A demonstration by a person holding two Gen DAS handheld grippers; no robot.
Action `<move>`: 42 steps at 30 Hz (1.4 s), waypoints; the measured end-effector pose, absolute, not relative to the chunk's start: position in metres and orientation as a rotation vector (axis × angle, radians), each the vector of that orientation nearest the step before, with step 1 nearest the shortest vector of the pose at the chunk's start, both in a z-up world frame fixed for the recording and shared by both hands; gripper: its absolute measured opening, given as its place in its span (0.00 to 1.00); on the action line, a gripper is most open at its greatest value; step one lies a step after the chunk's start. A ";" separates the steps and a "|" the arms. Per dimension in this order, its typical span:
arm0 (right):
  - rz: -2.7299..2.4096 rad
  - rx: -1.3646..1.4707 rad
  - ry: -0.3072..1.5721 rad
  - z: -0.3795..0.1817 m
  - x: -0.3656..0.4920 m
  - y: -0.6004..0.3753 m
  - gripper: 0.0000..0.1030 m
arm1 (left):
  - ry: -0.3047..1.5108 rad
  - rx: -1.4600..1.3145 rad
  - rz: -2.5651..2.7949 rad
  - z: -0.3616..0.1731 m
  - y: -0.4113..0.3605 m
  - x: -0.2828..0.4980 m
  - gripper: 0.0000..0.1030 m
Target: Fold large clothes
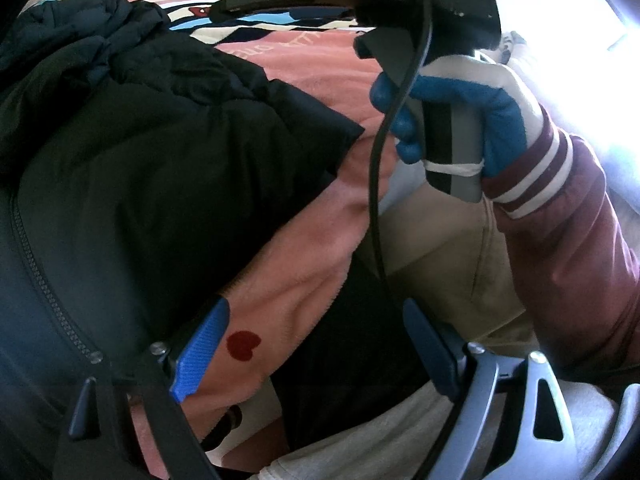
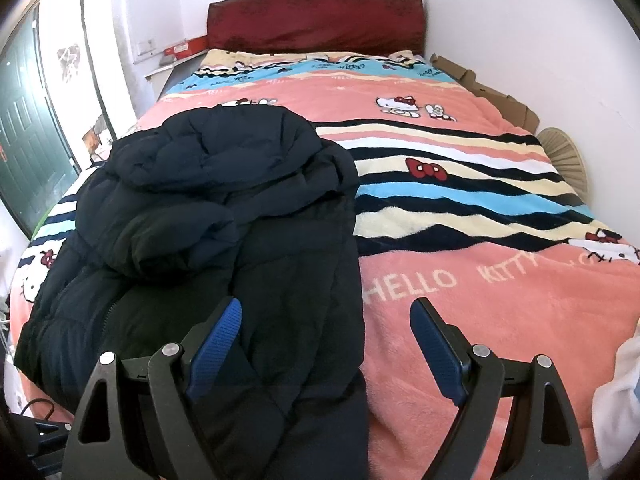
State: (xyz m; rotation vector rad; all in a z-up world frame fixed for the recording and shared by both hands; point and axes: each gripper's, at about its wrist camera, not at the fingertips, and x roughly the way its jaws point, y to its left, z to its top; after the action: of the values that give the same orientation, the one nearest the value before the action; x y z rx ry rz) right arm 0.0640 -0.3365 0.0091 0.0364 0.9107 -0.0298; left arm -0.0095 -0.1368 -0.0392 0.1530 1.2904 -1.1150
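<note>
A dark navy padded jacket (image 2: 224, 216) lies on the left half of the bed, hood (image 2: 216, 148) toward the headboard, front zipper (image 1: 44, 284) showing. My right gripper (image 2: 326, 354) hovers open over the jacket's near right edge: its left pad is above the jacket, its right pad above the pink blanket (image 2: 500, 320). My left gripper (image 1: 316, 354) is open too, low over the blanket's edge and a dark fold of the jacket (image 1: 160, 168), with nothing pinched. In the left wrist view a gloved hand (image 1: 472, 96) holds the right gripper's handle (image 1: 452, 152); that gripper's fingers are out of this view.
A red headboard (image 2: 316, 24) closes the far end of the bed. Cardboard (image 2: 488, 92) and a round beige fan (image 2: 568, 156) stand along the right wall. A green door (image 2: 24, 128) is at left. The person's beige trousers (image 1: 452, 264) and maroon sleeve (image 1: 568, 232) are close by.
</note>
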 end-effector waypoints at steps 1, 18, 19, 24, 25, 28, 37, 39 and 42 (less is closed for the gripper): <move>-0.030 0.036 0.911 0.009 0.064 -0.337 0.83 | 1.290 0.152 -1.116 -0.039 -0.137 -0.010 0.86; -0.085 0.070 0.958 0.015 0.043 -0.370 0.93 | 1.023 -0.062 -0.824 0.012 -0.040 0.035 0.86; -0.076 0.096 0.974 0.011 0.041 -0.377 0.94 | 1.011 -0.101 -0.780 0.014 -0.021 0.040 0.86; 0.014 0.232 1.059 -0.018 0.045 -0.394 0.97 | 0.977 -0.319 -0.554 0.005 0.090 0.063 0.86; 0.049 0.267 1.083 -0.027 0.045 -0.395 0.98 | 0.977 -0.364 -0.499 0.000 0.112 0.066 0.86; 0.093 0.299 1.128 -0.047 0.043 -0.393 0.98 | 0.974 -0.483 -0.394 -0.021 0.167 0.071 0.86; 0.148 0.267 1.160 -0.057 0.039 -0.379 0.99 | 1.061 -0.761 -0.353 -0.113 0.249 0.081 0.86; 0.181 0.255 1.171 -0.056 0.039 -0.373 0.99 | 1.077 -0.765 -0.354 -0.122 0.246 0.079 0.86; 0.243 0.251 1.200 -0.058 0.041 -0.360 0.99 | 1.090 -0.819 -0.456 -0.128 0.233 0.071 0.86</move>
State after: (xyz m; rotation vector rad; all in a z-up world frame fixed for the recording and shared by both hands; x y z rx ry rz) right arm 0.0408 -0.3600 -0.0585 0.2511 1.2000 0.2427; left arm 0.0710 0.2327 -0.1285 -0.8192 1.0902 -0.4558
